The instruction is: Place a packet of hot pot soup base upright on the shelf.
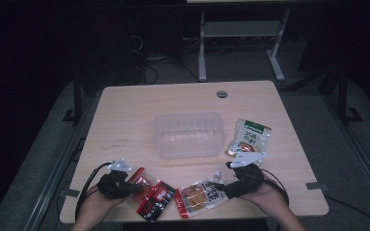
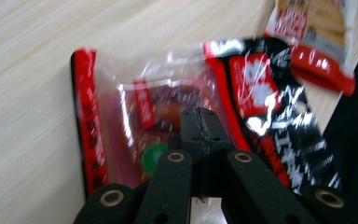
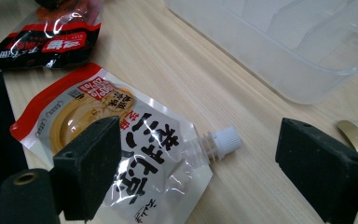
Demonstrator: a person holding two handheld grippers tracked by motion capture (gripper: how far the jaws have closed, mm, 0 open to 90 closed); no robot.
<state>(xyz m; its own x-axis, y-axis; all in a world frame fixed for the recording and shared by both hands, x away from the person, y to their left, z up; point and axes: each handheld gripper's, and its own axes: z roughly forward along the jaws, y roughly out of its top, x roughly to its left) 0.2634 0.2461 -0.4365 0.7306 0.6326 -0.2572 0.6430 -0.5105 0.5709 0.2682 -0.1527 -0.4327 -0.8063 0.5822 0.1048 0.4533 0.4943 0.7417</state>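
Note:
A red and black snack packet (image 2: 256, 93) with a clear window lies near the table's front edge (image 1: 150, 195). My left gripper (image 2: 199, 119) is shut, its tips pinched into the packet's crinkled clear film (image 1: 131, 186). To its right lies a white and red spouted pouch (image 3: 135, 140) with a white cap (image 3: 226, 139); it also shows in the high view (image 1: 197, 196). My right gripper (image 3: 205, 172) is open, one jaw on each side of the pouch's spout end and not touching it (image 1: 223, 185).
A clear plastic tub (image 1: 189, 134) stands at the table's middle, its corner close ahead of the right gripper (image 3: 303, 51). A gold and green pouch (image 1: 249, 138) lies right of the tub. A round cable hole (image 1: 222, 94) sits near the far edge.

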